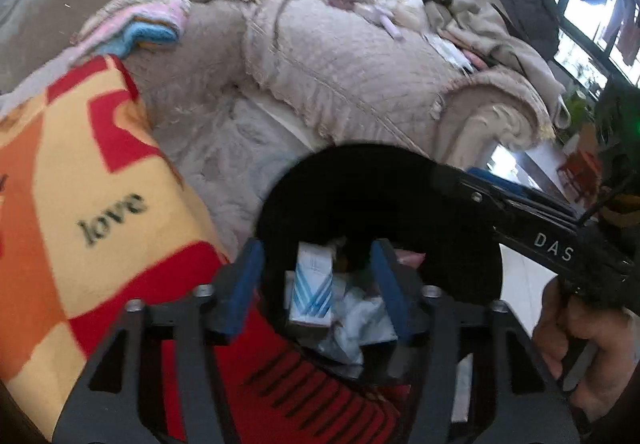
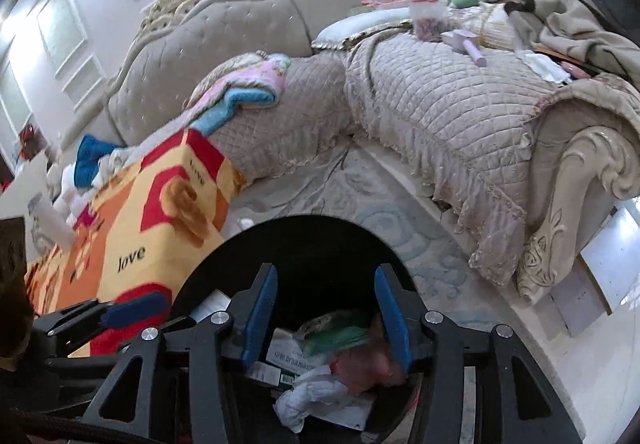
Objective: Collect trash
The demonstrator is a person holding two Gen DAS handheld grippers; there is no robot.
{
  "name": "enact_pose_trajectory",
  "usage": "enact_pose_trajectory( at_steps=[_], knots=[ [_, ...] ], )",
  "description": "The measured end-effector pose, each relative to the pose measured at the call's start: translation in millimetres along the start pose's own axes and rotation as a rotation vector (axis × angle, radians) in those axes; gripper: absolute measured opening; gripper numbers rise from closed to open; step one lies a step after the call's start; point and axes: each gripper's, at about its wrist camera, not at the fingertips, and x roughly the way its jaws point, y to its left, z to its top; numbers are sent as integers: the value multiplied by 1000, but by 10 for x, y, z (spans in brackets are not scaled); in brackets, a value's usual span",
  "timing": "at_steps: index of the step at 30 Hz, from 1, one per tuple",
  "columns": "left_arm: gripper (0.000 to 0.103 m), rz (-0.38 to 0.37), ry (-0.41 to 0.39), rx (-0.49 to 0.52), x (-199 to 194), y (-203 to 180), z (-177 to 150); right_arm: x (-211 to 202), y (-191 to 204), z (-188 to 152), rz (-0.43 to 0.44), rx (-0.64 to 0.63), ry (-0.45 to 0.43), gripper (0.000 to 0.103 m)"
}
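— Where was the trash?
— In the black bin (image 1: 460, 268) on the rug by the sofa (image 2: 460, 115): a blue-striped white box (image 1: 312, 292), crumpled paper (image 2: 308, 400).
— And your grippers?
— My left hand-held gripper (image 1: 316, 284) hung released above the box, clasping nothing. My right hand-held gripper (image 2: 326, 312) gaped over the bin, empty too.

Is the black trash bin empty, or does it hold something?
Not empty: the black trash bin holds a blue-striped box, crumpled white paper and other packaging.
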Motion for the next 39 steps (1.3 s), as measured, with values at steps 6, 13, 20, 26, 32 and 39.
enact_pose_trajectory(
  at_steps=[6, 13, 20, 26, 32, 39],
  knots=[
    [83, 60, -118, -123, -270, 310, 43, -77, -2, 33, -30, 5, -39, 49],
    [98, 170, -132, -168, -476, 458, -40, -203, 232, 14, -65, -59, -67, 50],
    [98, 302, -195, -76, -1180, 328, -303, -555, 425, -222, -89, 2, 149, 91],
    [99, 342, -125, -19, -1713, 139, -345, -1038, 829, -205, -122, -101, 260, 91],
    [98, 308, -39, -177, -2046, 355, -271, -1362, 1165, -232, -128, -172, 294, 91],
    [98, 331, 17, -198, -2203, 361, -248, -1525, 1352, -82, -102, -196, 323, 92]
  ],
)
